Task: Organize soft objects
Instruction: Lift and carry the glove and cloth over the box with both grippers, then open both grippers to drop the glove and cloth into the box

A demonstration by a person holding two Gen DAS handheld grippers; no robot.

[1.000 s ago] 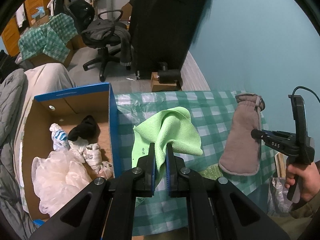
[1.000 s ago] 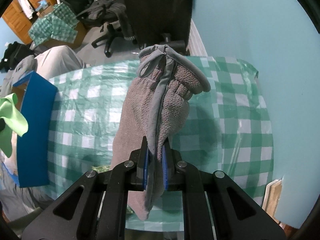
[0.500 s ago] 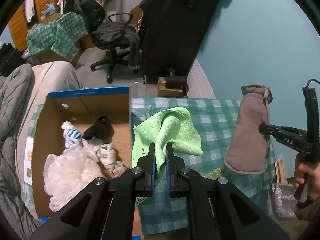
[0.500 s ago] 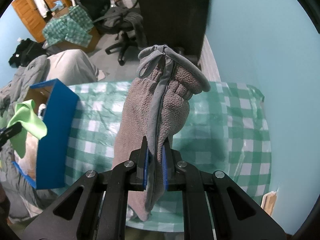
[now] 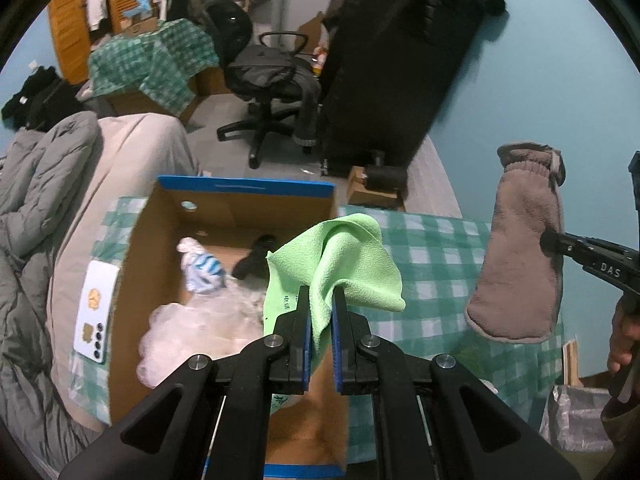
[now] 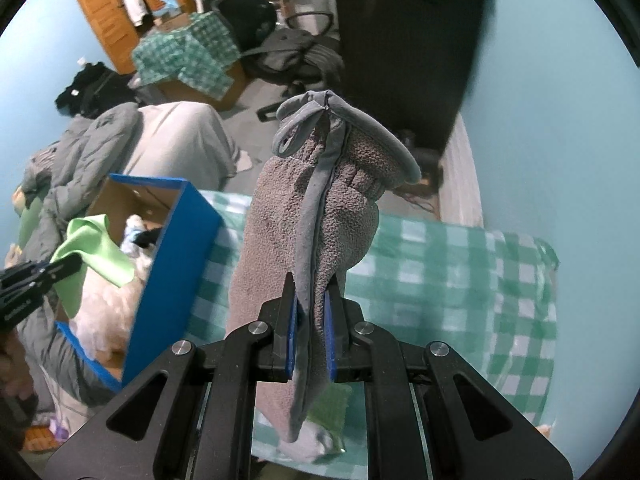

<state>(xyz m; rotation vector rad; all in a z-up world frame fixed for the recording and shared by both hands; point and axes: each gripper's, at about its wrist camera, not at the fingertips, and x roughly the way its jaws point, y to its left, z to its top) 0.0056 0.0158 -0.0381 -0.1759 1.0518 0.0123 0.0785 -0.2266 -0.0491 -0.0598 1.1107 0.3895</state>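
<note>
My left gripper (image 5: 321,300) is shut on a light green cloth (image 5: 340,264), which hangs over the right edge of the blue cardboard box (image 5: 248,188). Inside the box lie a white mesh sponge (image 5: 196,328), a blue-striped white sock (image 5: 202,270) and a black item (image 5: 256,258). My right gripper (image 6: 311,304) is shut on a grey fleece mitten (image 6: 308,216), held up above the green checked tablecloth (image 6: 460,280). The left wrist view shows that mitten (image 5: 520,256) hanging at the far right. In the right wrist view the green cloth (image 6: 92,248) hangs over the box (image 6: 172,264).
A white phone (image 5: 96,316) lies on the tablecloth left of the box. Grey bedding (image 5: 36,200) is piled at the left. A black office chair (image 5: 272,80) and a tall black object (image 5: 400,60) stand beyond the table. A person's hand (image 5: 622,340) holds the right gripper.
Both grippers have moved left toward the box with their loads. The green cloth now hangs over the box's right edge, and the mitten has risen higher above the table.
</note>
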